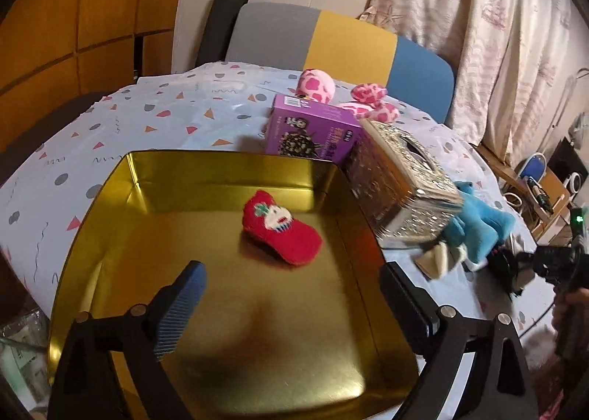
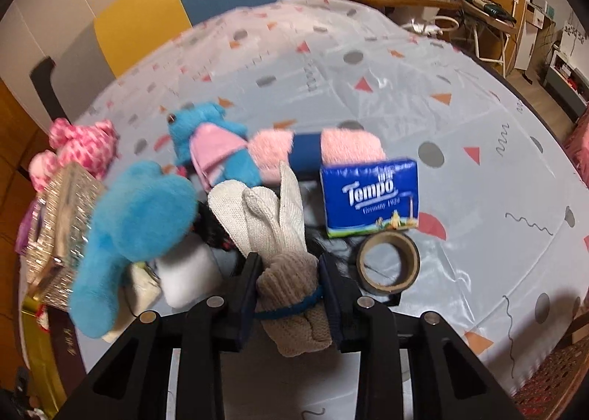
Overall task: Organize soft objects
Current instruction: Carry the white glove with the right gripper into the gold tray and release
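A gold tin point(image 1: 206, 353) lies open below my left gripper point(image 1: 294, 280), which is open and empty above it. A small red knitted cap point(image 1: 279, 226) lies inside the tin. My right gripper point(image 2: 291, 265) is shut on a beige knitted glove point(image 2: 291, 295), held just above the table. Around it lie a white knitted glove point(image 2: 254, 214), a large blue plush point(image 2: 136, 221), a small blue plush with a pink belly point(image 2: 210, 140), and a pink-and-navy fuzzy roll point(image 2: 316, 147). A pink spotted plush point(image 1: 316, 85) lies at the far side; it also shows in the right wrist view point(image 2: 84, 147).
A purple box point(image 1: 313, 133) and a glittery silver tissue box point(image 1: 401, 184) stand just beyond the tin. A blue Tempo tissue pack point(image 2: 370, 195) and a tape roll point(image 2: 388, 261) lie right of my right gripper. A chair point(image 1: 331, 41) stands behind the table.
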Motion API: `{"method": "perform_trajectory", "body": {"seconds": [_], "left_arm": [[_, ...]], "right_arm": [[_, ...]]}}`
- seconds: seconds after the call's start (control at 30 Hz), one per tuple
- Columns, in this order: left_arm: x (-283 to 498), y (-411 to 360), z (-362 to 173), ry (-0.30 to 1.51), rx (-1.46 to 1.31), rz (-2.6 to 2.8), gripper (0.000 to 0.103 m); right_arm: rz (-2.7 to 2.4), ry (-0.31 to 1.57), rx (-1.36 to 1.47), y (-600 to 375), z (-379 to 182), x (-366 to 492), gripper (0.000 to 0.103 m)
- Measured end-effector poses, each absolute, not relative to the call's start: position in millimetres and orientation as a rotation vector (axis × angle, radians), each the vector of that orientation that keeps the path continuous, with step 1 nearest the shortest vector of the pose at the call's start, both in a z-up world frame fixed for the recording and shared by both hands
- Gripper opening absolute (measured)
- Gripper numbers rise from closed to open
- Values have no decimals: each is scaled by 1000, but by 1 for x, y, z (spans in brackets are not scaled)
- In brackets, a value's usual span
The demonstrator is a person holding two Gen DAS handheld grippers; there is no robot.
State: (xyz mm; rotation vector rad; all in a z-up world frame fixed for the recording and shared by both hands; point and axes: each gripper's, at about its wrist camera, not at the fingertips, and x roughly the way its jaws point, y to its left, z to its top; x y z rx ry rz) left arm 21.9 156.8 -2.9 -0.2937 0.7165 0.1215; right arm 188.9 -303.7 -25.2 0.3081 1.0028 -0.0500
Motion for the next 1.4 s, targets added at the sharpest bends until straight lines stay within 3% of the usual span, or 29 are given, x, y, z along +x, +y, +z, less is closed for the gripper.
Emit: {"method": "perform_trajectory", "body": {"seconds": [0.07, 0.5, 0.77, 1.17, 1.4], "left_arm": [[16, 153, -3, 714, -303, 136, 103], [5, 150, 2, 712, -244, 275, 103], [-2, 157, 11, 660, -258, 305, 103], [-14, 175, 10, 651, -286, 351, 103], [-18, 201, 5, 649, -348, 366, 103]], "right_arm": [[-8, 955, 345, -306, -18, 184, 32], [66, 859, 383, -298, 0, 155, 32], [282, 713, 341, -248, 68, 112, 32], [663, 1031, 279, -61, 24, 122, 32], [647, 1133, 275, -13, -9, 139, 34]]}}
